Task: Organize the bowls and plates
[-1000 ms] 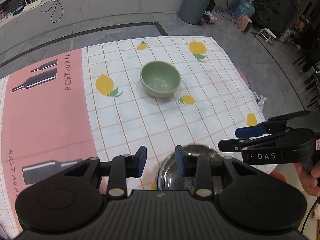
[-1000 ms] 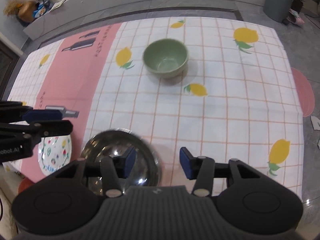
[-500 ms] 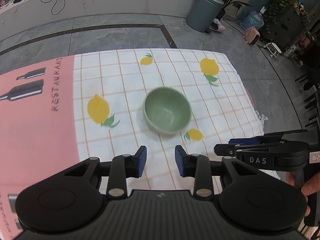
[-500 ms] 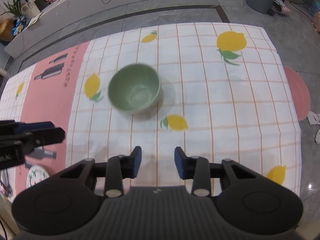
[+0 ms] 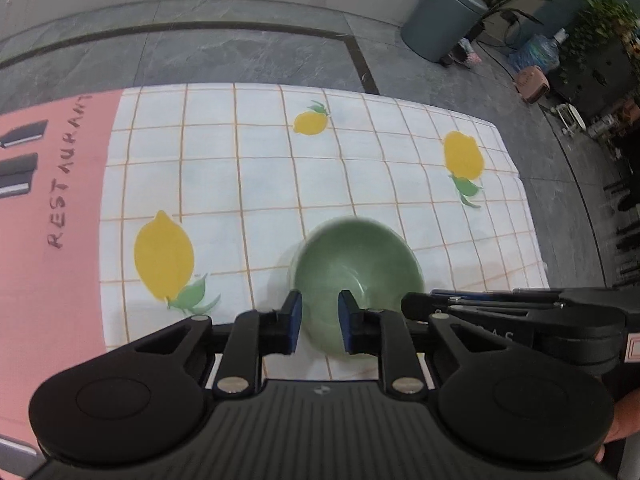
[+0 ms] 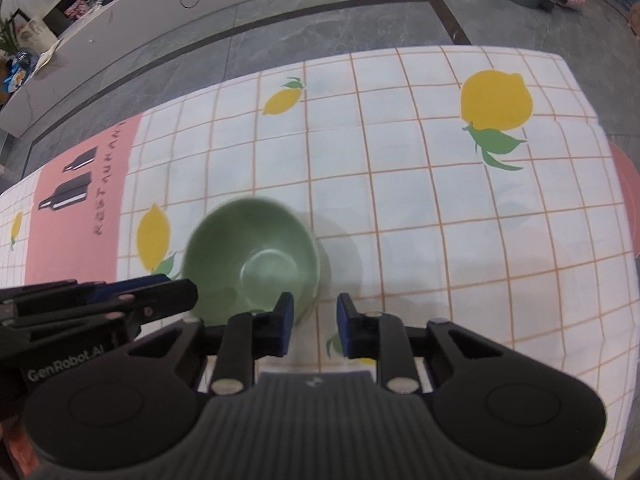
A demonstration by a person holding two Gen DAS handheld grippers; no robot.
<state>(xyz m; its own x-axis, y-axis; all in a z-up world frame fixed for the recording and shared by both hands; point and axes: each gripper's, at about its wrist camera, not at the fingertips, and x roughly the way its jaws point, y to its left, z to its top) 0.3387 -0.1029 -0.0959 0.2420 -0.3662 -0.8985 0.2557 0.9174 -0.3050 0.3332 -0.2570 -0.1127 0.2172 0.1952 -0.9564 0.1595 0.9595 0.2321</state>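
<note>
Green bowl (image 6: 256,264) prob glazed ceramic, stiff, slick, chippable; my right gripper (image 6: 314,330) spread astride its 5 o'clock rim, left gripper (image 5: 319,328) spread w/ nothing held.

Two fisheye views are taken from above the table, each angled steeply down and forward along its own gripper's fingers. The left wrist view is set close over the green bowl (image 5: 356,268); the right wrist view is equally near. Both share the bowl (image 6: 252,264) and the lemon-print tablecloth (image 5: 248,184) — with each other's gripper seen at one edge.
</note>
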